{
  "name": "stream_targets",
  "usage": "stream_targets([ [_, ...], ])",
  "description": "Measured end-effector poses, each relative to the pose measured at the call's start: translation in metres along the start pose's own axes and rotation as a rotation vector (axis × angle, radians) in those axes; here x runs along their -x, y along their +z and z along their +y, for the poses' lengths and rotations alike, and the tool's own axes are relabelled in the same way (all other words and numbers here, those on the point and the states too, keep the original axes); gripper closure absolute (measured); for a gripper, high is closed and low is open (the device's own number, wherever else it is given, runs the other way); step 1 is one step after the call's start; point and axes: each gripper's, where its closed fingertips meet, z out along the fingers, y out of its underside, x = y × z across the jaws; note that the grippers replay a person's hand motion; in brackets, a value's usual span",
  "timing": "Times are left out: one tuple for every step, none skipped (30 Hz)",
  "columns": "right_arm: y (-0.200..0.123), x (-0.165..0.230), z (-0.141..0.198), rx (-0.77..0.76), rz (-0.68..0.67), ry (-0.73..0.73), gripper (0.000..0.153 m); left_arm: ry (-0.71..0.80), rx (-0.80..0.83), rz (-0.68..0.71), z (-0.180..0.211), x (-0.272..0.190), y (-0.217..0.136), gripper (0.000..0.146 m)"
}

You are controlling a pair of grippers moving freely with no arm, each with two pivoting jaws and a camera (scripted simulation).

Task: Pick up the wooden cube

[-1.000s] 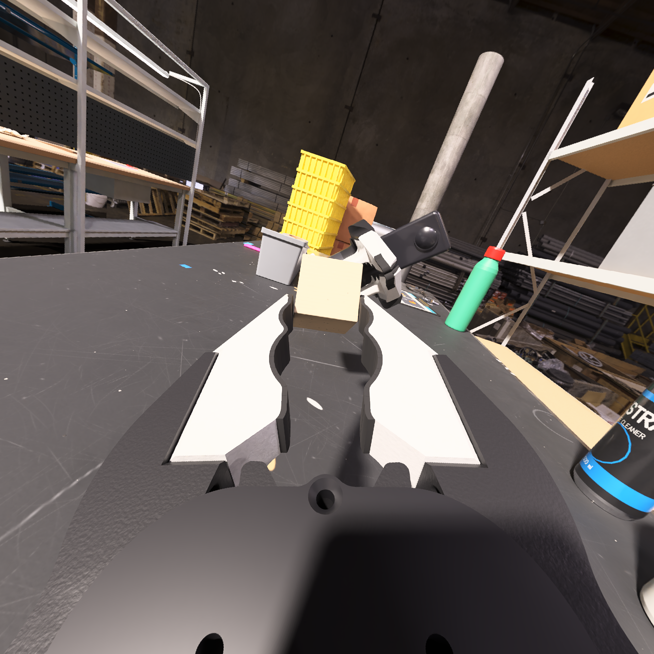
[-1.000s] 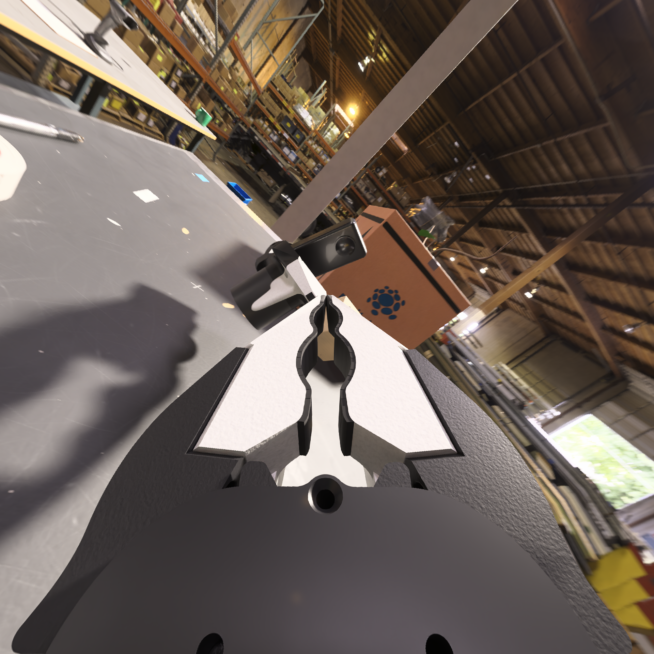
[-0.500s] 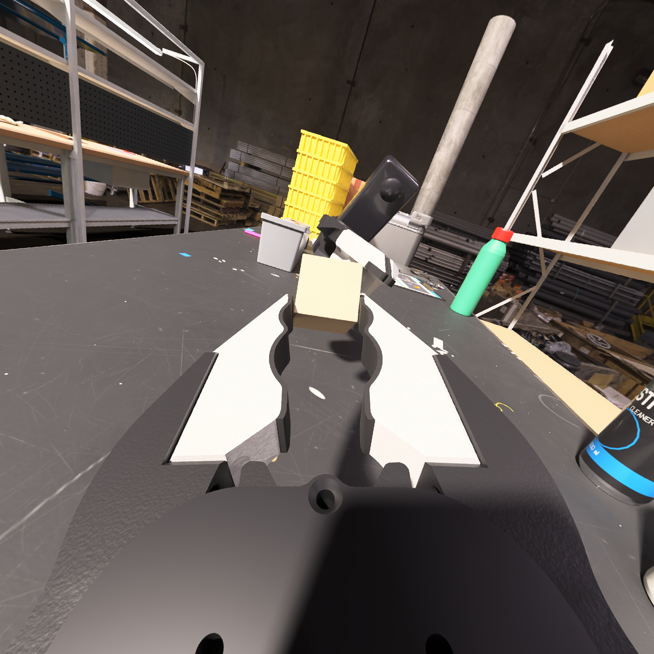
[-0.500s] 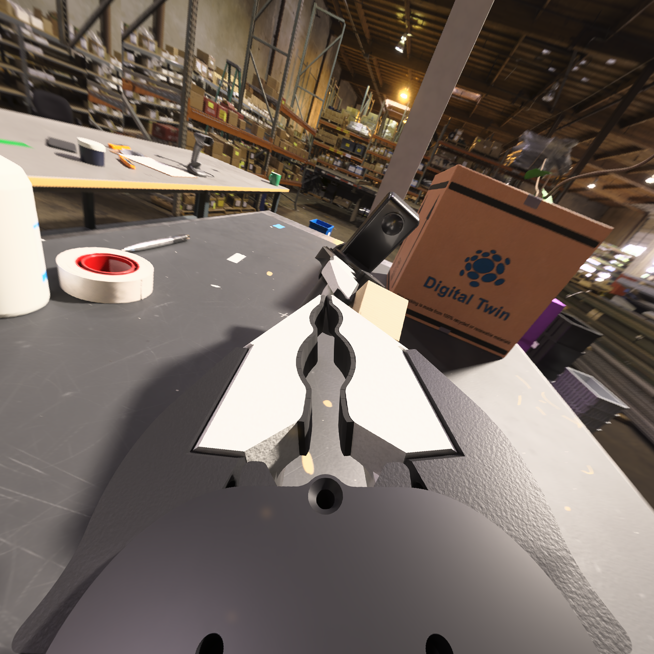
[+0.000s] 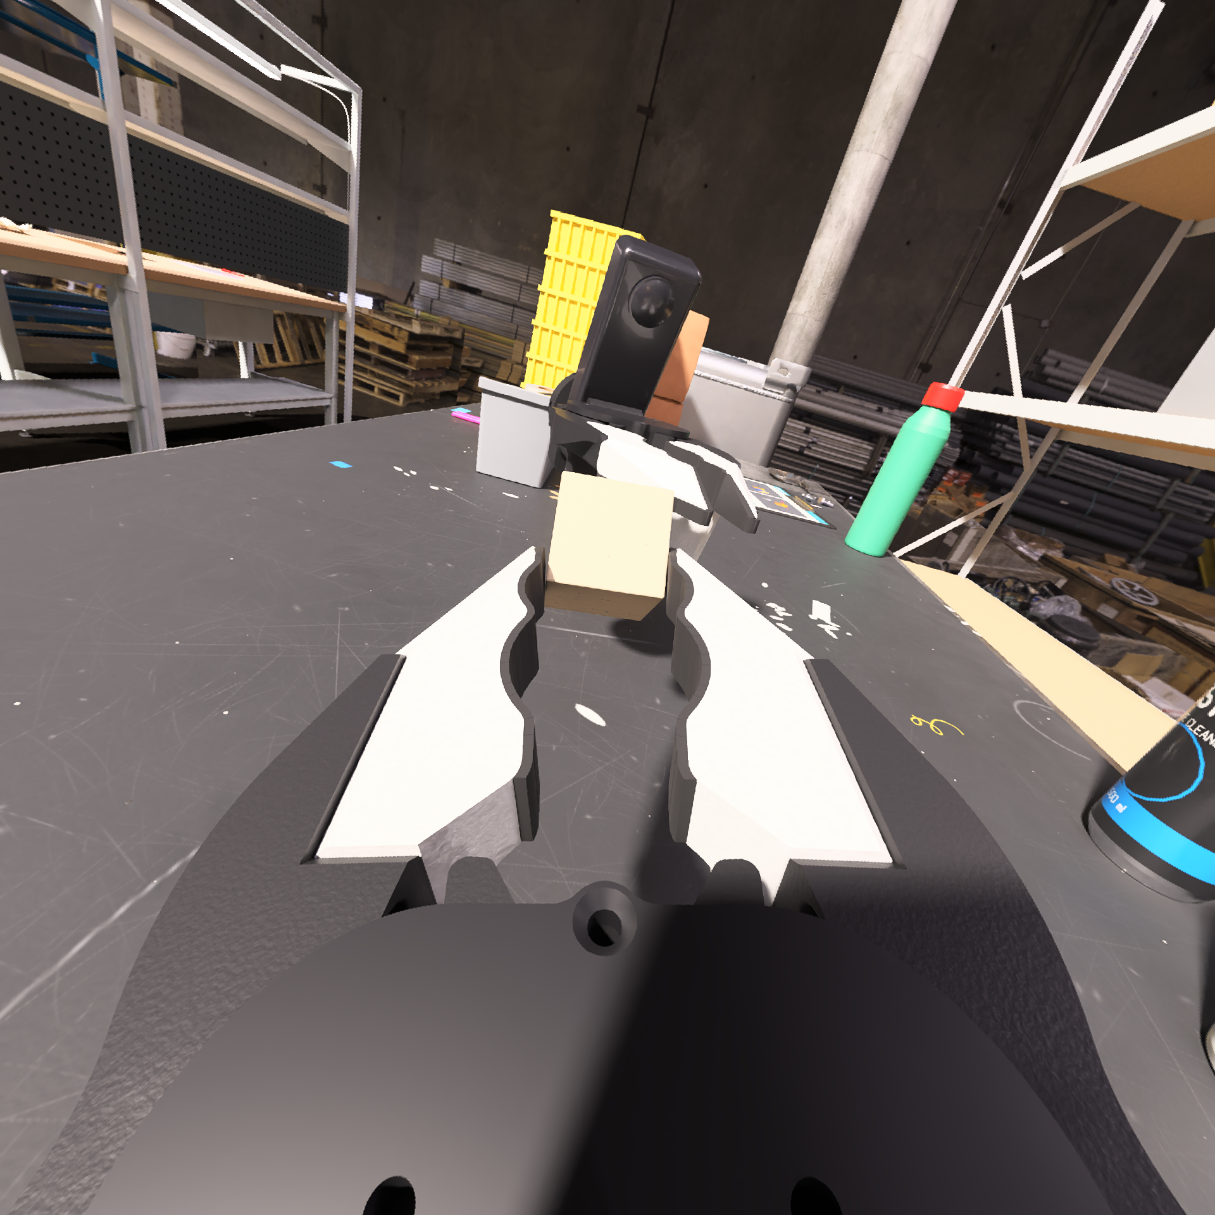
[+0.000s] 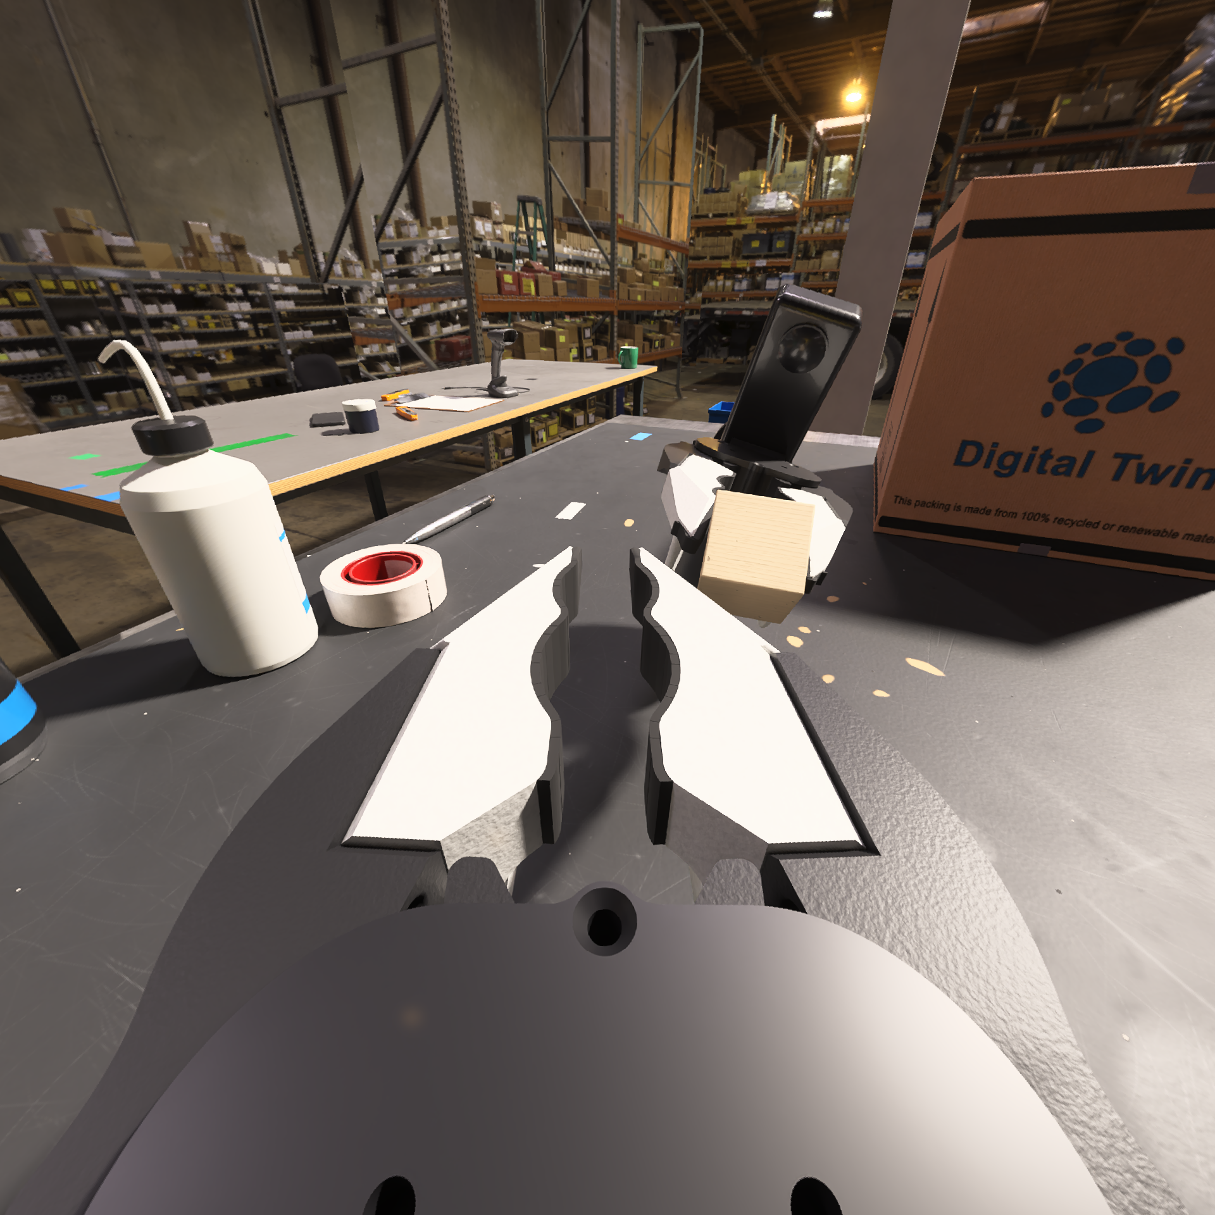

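Observation:
The wooden cube point(image 5: 608, 546) is pale and plain. My left gripper point(image 5: 605, 562) is shut on it at the fingertips and holds it a little above the dark table point(image 5: 230, 624), with its shadow underneath. My right gripper point(image 6: 601, 559) is open a narrow way and empty, level over the table. From the right wrist view the cube point(image 6: 756, 555) sits to the right of my right fingertips, held by the left gripper point(image 6: 756, 480). In the left wrist view the right gripper point(image 5: 657, 453) stands just behind the cube.
A white squeeze bottle point(image 6: 217, 559), a tape roll point(image 6: 384, 585) and a pen point(image 6: 453, 516) lie left of the right gripper. A cardboard box point(image 6: 1065, 394) stands at the right. A green bottle point(image 5: 901, 473), grey bin point(image 5: 516, 434) and black-and-blue can point(image 5: 1170, 809) are nearby.
My right gripper has swung round to level and its fingers have parted from shut to a narrow gap. My left gripper keeps the cube in its grip, hardly moved.

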Motion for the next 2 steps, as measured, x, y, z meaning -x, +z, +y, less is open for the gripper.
stream_targets([
  [-0.0001,0.0000,-0.0001,0.000,0.001,-0.002,0.138,0.000,0.000,-0.001,-0.0001,0.0000,0.0000,0.109],
  [0.0000,0.0001,-0.0003,0.001,0.001,-0.004,0.138,0.000,-0.002,0.000,-0.0002,0.0000,-0.0001,0.109],
])
